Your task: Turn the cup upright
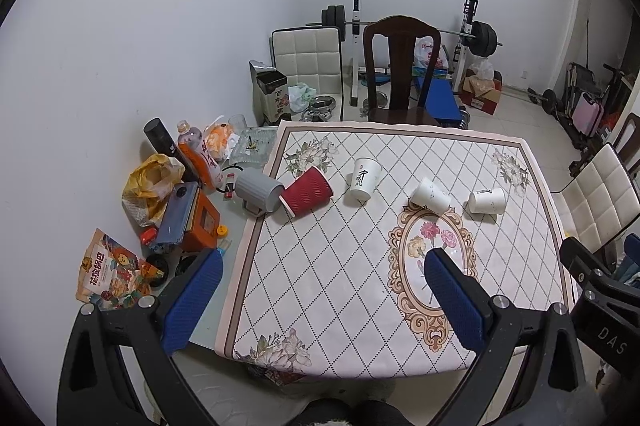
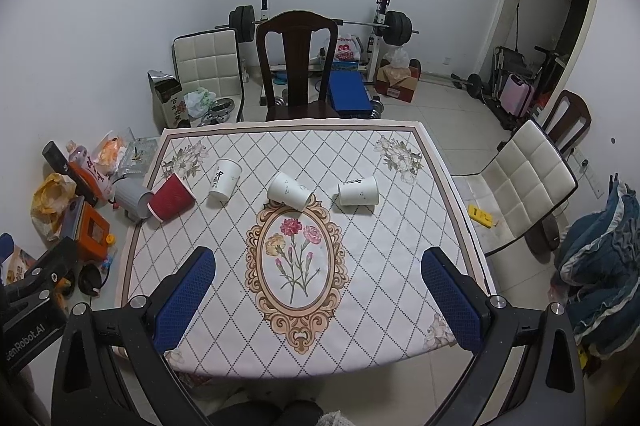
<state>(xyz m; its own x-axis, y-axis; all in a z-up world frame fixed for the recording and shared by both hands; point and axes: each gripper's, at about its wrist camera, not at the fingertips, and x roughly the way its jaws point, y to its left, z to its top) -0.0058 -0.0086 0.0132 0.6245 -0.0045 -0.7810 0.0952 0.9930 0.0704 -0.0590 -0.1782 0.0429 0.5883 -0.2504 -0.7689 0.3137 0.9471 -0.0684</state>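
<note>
Lying tipped on the tablecloth (image 2: pixel 360 246), five cups, red cup (image 2: pixel 173 201) included; both grippers' fingers (image 2: pixel 184 300) released

Red ribbed cup (image 1: pixel 307 191), grey ribbed mug (image 1: pixel 258 191), three white cups, diamond-patterned floral tablecloth (image 2: pixel 360 246), blue textured fingers (image 2: pixel 450 300).

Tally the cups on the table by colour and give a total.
White paper cups: 3, at and.
Red ribbed cup: 1.
Grey ribbed cup: 1.
Total: 5 cups.
</note>
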